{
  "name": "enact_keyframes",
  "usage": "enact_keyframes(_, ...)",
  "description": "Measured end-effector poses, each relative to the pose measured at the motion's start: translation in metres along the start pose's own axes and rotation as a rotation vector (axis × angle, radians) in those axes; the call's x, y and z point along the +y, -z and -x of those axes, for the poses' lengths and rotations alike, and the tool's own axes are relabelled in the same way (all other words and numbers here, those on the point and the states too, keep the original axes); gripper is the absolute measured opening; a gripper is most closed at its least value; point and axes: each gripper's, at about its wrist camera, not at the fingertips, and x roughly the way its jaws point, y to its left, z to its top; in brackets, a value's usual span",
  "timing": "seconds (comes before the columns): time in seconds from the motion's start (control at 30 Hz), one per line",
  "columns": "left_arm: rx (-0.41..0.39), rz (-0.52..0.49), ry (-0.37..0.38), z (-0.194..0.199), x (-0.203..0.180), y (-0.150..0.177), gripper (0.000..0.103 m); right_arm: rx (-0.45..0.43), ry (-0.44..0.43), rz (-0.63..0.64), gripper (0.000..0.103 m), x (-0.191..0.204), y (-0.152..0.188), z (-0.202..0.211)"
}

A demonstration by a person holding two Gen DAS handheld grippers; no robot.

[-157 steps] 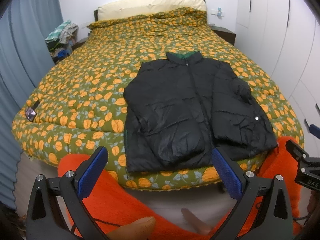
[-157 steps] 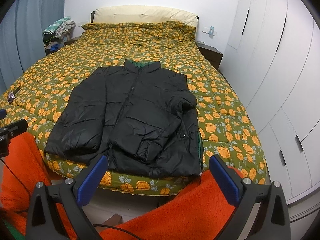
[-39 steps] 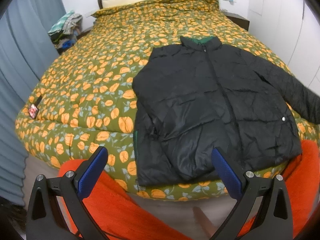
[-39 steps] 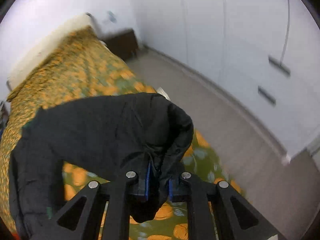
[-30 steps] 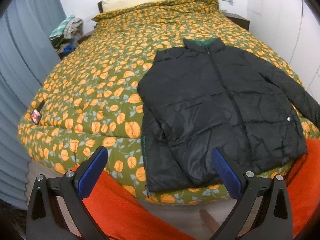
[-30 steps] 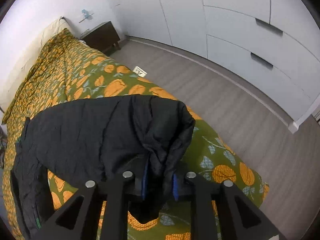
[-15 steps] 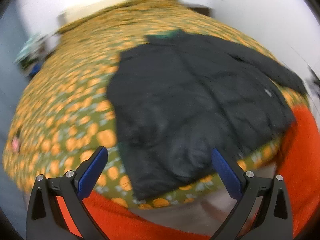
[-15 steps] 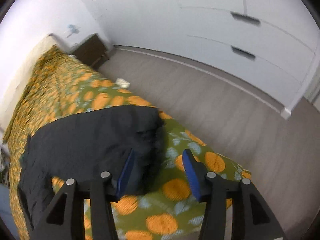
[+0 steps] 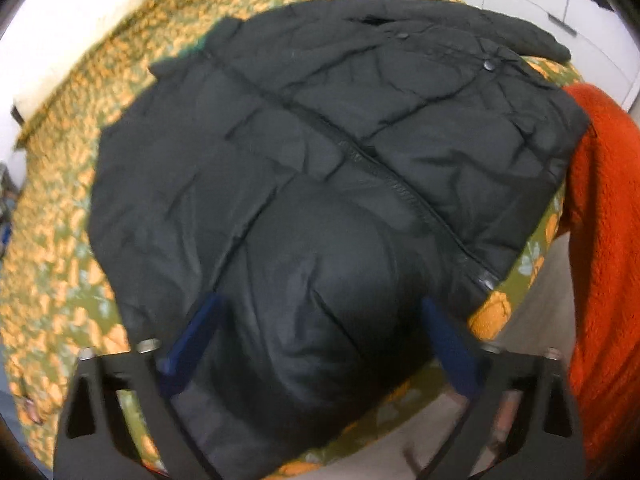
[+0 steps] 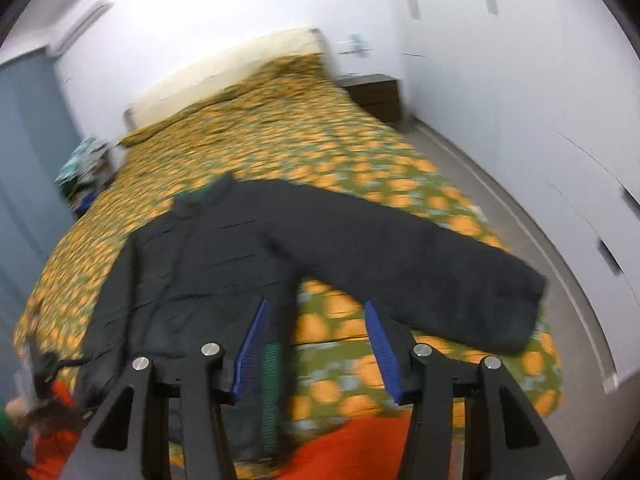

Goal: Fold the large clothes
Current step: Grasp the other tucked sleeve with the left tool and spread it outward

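A black puffer jacket [image 9: 320, 120] lies face up on the orange-flowered bedspread [image 9: 60, 200], zipped, with its hem at the bed's near edge. My left gripper [image 9: 320, 308] points steeply down over the hem. Its jaws are closing, and the folded left sleeve [image 9: 328, 280] bulges between the blue fingers [image 9: 196, 336]; the pads are not pressing on it. In the right wrist view the jacket [image 10: 224, 264] has its right sleeve [image 10: 440, 280] stretched out towards the bed's right edge. My right gripper [image 10: 315, 306] hangs open above the hem with nothing between its fingers.
The person's orange fleece [image 9: 600, 240] is at the bed's near edge. White wardrobe doors [image 10: 540, 120] and a strip of floor run along the right. A dark nightstand [image 10: 376, 94] stands by the headboard; a blue curtain [image 10: 24, 160] and a clothes pile [image 10: 84, 164] are left.
The right gripper opened, let go of the sleeve cuff and drew back; the sleeve now lies spread out. The left gripper dropped close over the jacket's hem, rolled, and its jaws narrowed.
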Motion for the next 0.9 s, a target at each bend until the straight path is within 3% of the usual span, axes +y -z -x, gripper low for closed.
enact_keyframes(0.07, -0.013, 0.028, 0.047, 0.001, 0.007, 0.001, 0.048, 0.008, -0.037, 0.032, 0.051, 0.021, 0.007, 0.0)
enact_keyframes(0.13, -0.04, 0.056, 0.029, 0.011, 0.015, 0.002, 0.03, 0.022, -0.072, 0.061, 0.051, 0.043, 0.016, -0.002)
enact_keyframes(0.17, -0.051, 0.078, 0.031, 0.017, 0.019, 0.002, 0.026, 0.027, -0.085, 0.071, 0.051, 0.05, 0.02, -0.003)
enact_keyframes(0.23, -0.109, 0.174, 0.033, 0.041, 0.039, 0.006, 0.025, 0.04, -0.107, 0.094, 0.051, 0.066, 0.028, -0.005)
enact_keyframes(0.4, -0.254, 0.407, -0.06, 0.114, 0.11, 0.027, 0.024, 0.069, -0.143, 0.129, 0.051, 0.092, 0.042, -0.007)
enact_keyframes(0.53, -0.336, 0.606, -0.268, 0.172, 0.194, 0.066, 0.025, 0.088, -0.175, 0.144, 0.051, 0.106, 0.049, -0.01)
enact_keyframes(0.73, -0.311, 0.885, -0.449, 0.178, 0.302, 0.138, 0.025, 0.102, -0.226, 0.153, 0.051, 0.124, 0.054, -0.016)
enact_keyframes(0.9, -0.206, 0.997, -0.486, 0.129, 0.352, 0.172, 0.026, 0.114, -0.251, 0.168, 0.051, 0.139, 0.06, -0.016)
